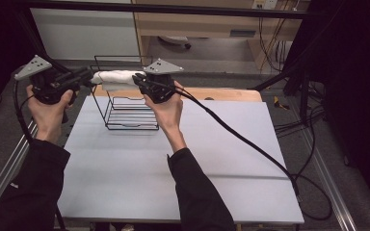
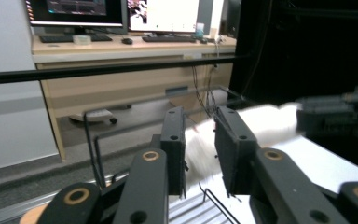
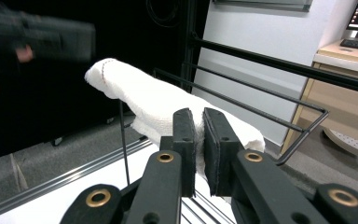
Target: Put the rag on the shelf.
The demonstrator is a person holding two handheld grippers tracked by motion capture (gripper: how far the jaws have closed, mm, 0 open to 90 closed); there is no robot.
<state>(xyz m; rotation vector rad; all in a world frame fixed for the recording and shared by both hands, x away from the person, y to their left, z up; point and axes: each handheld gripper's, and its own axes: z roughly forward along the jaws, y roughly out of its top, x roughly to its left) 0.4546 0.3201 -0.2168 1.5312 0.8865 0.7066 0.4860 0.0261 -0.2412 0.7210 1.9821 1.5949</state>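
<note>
A white towel (image 1: 115, 77) hangs stretched above the top of a black wire rack (image 1: 125, 115) at the back left of the table. My right gripper (image 1: 137, 79) is shut on the towel's right end; in the right gripper view its jaws (image 3: 198, 114) pinch the cloth (image 3: 140, 93). My left gripper (image 1: 87, 76) sits at the towel's left end with its jaws apart. In the left gripper view the towel (image 2: 261, 123) shows through the gap of that gripper (image 2: 200, 112), and the pads do not press on it.
The rack stands on a pale grey table top (image 1: 197, 159) with free room in front and to the right. A black cable (image 1: 250, 144) trails from the right gripper across the table. A wooden desk (image 1: 212, 21) and black frame bars (image 1: 173, 8) lie behind.
</note>
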